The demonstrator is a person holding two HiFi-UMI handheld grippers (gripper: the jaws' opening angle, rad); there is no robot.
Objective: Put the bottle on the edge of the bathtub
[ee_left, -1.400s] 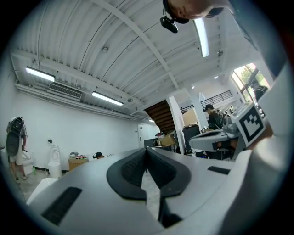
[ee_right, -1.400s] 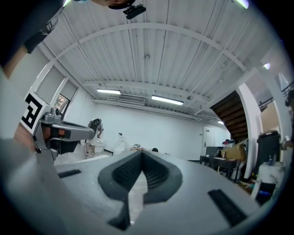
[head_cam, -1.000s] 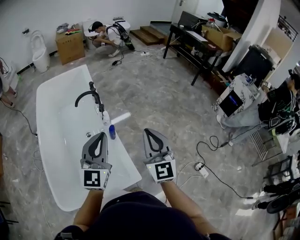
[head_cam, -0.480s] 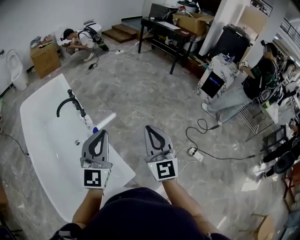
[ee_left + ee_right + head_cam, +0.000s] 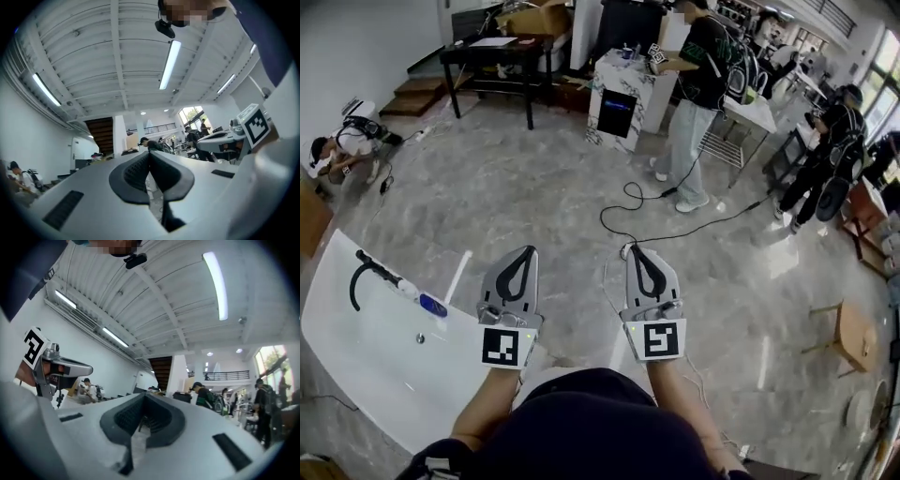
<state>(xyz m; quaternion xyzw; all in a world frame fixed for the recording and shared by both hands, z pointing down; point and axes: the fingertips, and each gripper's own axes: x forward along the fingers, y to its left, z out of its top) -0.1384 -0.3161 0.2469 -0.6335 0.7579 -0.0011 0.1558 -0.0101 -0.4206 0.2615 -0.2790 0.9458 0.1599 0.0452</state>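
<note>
The white bathtub (image 5: 349,380) lies at the lower left of the head view, with a black faucet (image 5: 367,271) on its far rim. A small white bottle with a blue cap (image 5: 422,299) rests on that rim beside the faucet. My left gripper (image 5: 528,251) and right gripper (image 5: 637,251) are held side by side over the grey marble floor, to the right of the tub and apart from the bottle. Both are shut with nothing between the jaws. The left gripper view (image 5: 150,154) and the right gripper view (image 5: 142,397) show closed tips aimed across the room, slightly upward.
A black cable (image 5: 661,201) runs over the floor ahead of the grippers. A white cart with a screen (image 5: 619,105) and a standing person (image 5: 694,89) are further on. A black table (image 5: 492,54) stands at the back, a crouching person (image 5: 336,155) at the left, a wooden stool (image 5: 851,335) at the right.
The head view has swung to the right, so the tub and bottle slid to the left. Both grippers swung away from the tub rim and now hang over the floor, still shut.
</note>
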